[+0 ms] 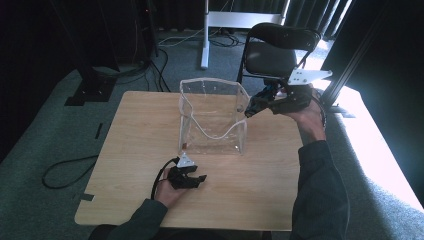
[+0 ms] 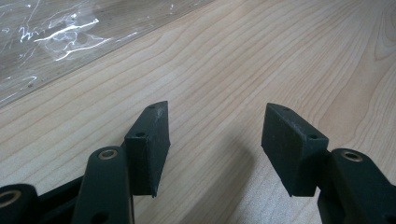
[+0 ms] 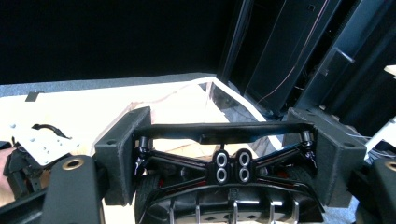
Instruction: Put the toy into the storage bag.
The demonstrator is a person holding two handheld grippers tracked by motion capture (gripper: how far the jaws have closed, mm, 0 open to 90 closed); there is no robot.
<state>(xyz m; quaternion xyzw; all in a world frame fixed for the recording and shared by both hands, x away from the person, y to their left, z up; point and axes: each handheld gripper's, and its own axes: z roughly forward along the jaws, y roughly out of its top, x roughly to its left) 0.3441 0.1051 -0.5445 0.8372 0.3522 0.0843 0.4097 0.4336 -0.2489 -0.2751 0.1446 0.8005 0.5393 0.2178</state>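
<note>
A clear plastic holder (image 1: 212, 145) stands upright in the middle of the wooden table (image 1: 135, 130). To its right, at its rim height, my right gripper (image 1: 267, 101) is shut on a black toy car frame (image 1: 254, 107). In the right gripper view the jaws of that gripper (image 3: 219, 140) clamp the frame (image 3: 231, 170) from both sides, with the holder's rim (image 3: 212, 93) beyond. My left gripper (image 1: 196, 180) rests low on the table in front of the holder, open. Its jaws (image 2: 215, 140) have bare wood between them, and the holder's base (image 2: 56, 37) lies to the upper left.
A black chair (image 1: 280, 47) stands behind the table's far right corner. A white stand leg (image 1: 205, 35) and cables (image 1: 65, 170) lie on the carpet. The table's right edge runs under my right forearm (image 1: 320, 170).
</note>
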